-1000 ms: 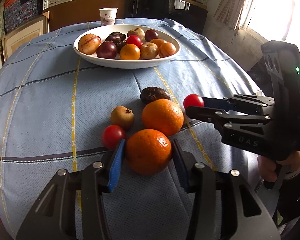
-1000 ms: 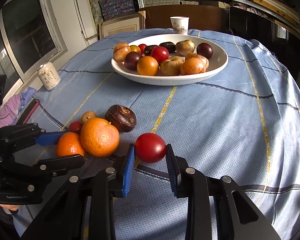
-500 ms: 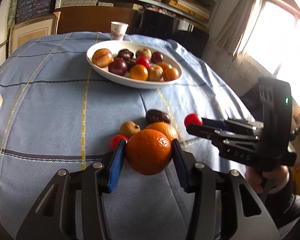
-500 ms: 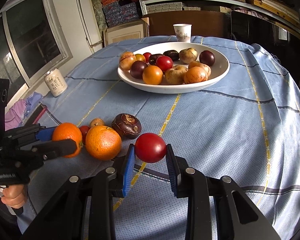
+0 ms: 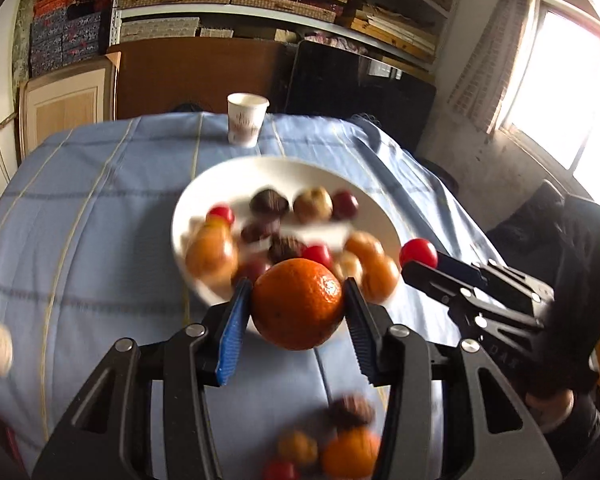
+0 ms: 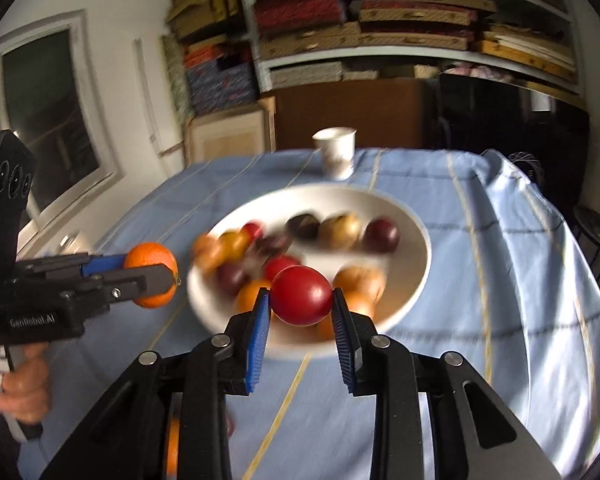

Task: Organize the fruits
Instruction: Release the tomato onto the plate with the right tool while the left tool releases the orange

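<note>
Mid-frame, the left gripper (image 5: 298,304) clamps a firm, weighty orange (image 5: 298,303) across its widest part, while the right gripper (image 6: 301,297) pinches a smooth, slippery, bruisable red tomato (image 6: 301,295).

A round, dimpled orange (image 5: 298,304) hangs clear of the counter, near the white bowl's (image 5: 364,196) near rim. To its right a small glossy red tomato (image 6: 302,295) is also aloft. The bowl's heaped fruit is blurred.

Both wrist views look steeply down along their fingers, close above the shared white bowl (image 5: 384,216) (image 6: 416,240).
</note>
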Motion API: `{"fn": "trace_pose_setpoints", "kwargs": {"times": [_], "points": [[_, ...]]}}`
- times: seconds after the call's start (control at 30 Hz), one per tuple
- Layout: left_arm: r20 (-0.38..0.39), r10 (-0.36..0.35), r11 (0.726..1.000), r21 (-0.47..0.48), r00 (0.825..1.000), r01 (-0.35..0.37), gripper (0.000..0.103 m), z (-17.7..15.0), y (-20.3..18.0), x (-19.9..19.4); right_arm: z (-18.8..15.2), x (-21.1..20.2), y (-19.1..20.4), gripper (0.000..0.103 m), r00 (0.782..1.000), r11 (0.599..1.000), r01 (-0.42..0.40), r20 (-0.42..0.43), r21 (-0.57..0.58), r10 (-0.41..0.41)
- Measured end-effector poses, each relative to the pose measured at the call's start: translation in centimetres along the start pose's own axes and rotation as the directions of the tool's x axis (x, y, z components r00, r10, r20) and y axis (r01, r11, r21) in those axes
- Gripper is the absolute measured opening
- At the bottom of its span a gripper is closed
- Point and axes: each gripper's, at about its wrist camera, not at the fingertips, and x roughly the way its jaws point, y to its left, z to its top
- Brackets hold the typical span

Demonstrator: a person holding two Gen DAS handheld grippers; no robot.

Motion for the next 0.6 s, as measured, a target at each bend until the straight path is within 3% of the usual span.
{"fn": "trace_pose_setpoints", "kwargs": {"times": [0.1, 0.33, 0.47, 0.6], "points": [[-0.013, 0.037, 0.999, -0.016, 0.999, -0.037, 0.046, 2.0, 0.3, 2.4, 1.5, 2.3, -1.1, 0.031, 0.999, 0.999, 0.032, 0.002, 0.037, -0.032], [-0.077, 0.109, 0.993, -0.031, 0.991, -0.111, 0.046, 4.6, 1.5, 8.1, 2.6, 7.2, -3.1, 0.031, 0.998, 0.994, 0.022, -0.055, 0.111, -0.016], [-0.103, 0.088, 0.994, -0.057, 0.991, -0.094, 0.047, 4.6, 2.0, 9.2, 2.5, 8.3, -3.3, 0.032, 0.998, 0.993, 0.006, -0.066, 0.119, 0.002], [-0.054, 0.102, 0.993, -0.048, 0.993, -0.104, 0.063, 4.7, 1.3, 7.7, 2.6, 7.6, -3.3, 0.038, 0.999, 0.992, -0.001, -0.043, 0.123, 0.007]]}}
